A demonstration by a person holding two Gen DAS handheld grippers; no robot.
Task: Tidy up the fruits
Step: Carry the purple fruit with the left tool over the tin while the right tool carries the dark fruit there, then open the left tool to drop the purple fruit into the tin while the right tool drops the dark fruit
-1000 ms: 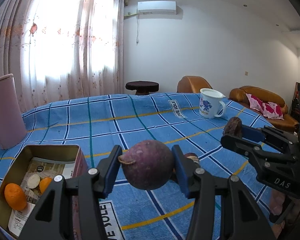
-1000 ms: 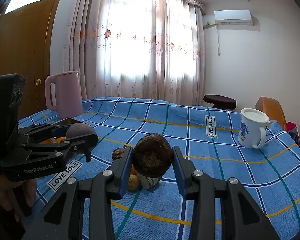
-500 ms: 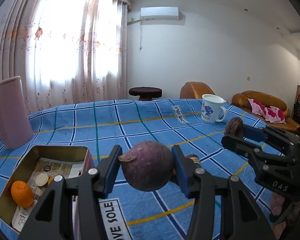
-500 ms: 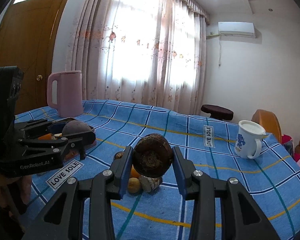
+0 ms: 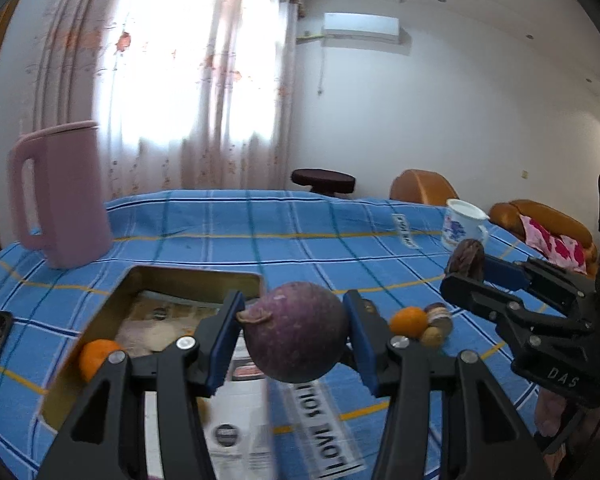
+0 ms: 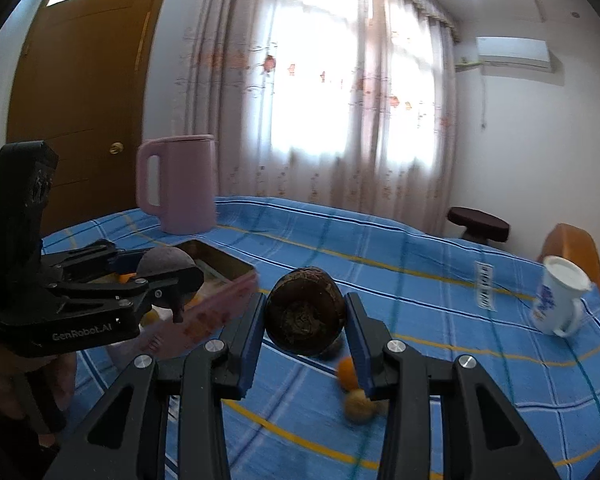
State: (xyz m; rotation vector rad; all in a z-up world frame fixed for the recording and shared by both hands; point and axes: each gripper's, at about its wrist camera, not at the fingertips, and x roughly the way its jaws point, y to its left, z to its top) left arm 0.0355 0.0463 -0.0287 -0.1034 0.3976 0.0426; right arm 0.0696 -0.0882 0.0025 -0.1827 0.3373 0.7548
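Left gripper [image 5: 294,338]: jaws closed on a round purple fruit [image 5: 296,332], held above the near right edge of the open tin box [image 5: 100,312]. Right gripper [image 6: 306,318]: jaws clamped on a dark brown fruit [image 6: 305,316], above the blue checked cloth [image 6: 440,300], right of the box. Loose fruits [image 5: 420,322] lie between.

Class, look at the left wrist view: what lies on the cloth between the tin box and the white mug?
A small cluster of loose fruit, an orange one and some brownish ones, between the tin box and the mug. The rest is bare cloth.
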